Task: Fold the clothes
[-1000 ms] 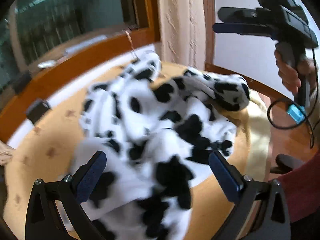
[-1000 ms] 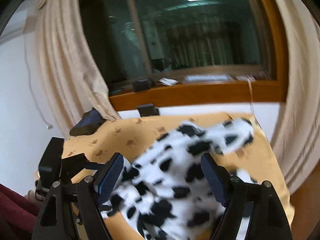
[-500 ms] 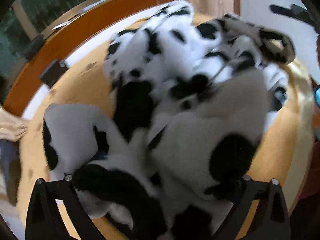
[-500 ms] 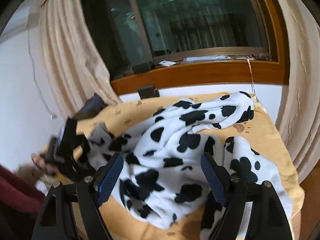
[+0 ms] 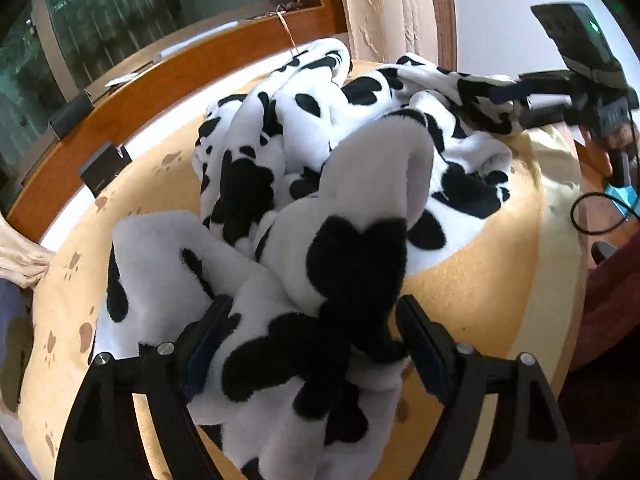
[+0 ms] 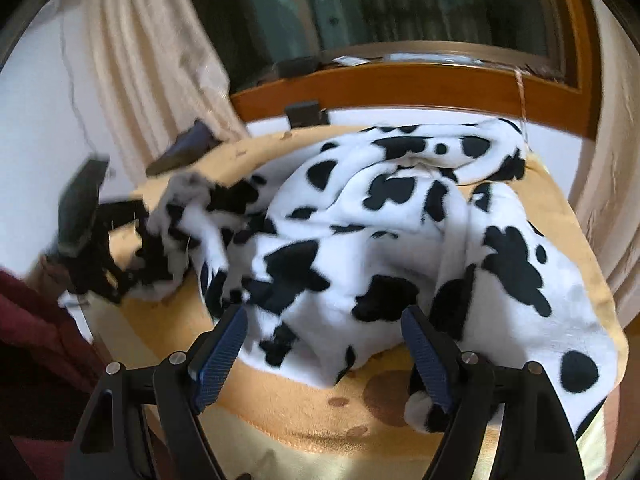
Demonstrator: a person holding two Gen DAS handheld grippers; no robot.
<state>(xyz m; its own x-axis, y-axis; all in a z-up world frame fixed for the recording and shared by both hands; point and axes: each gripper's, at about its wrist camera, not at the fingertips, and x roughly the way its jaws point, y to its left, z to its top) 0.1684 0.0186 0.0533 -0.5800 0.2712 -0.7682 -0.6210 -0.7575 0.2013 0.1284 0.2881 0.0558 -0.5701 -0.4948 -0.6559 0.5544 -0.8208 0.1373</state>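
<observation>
A white fleece garment with black cow patches lies crumpled on a table under a yellow paw-print cloth. My left gripper has its fingers pressed against a thick bunch of the fleece, which rises off the table toward it. Seen from the right wrist, this gripper is blurred at the garment's left end. My right gripper is open just above the garment's near edge, gripping nothing. From the left wrist it shows at the garment's far right corner.
A wooden window sill and beige curtains border the table's far side. A small black box stands at the back edge and a dark blue object at the back left. A dark red sleeve and a cable are at the right.
The left gripper pushed into the garment, its fingers narrowed on a bunch, and that end lifted. The right gripper dropped lower and closer to the garment's near edge, still open.
</observation>
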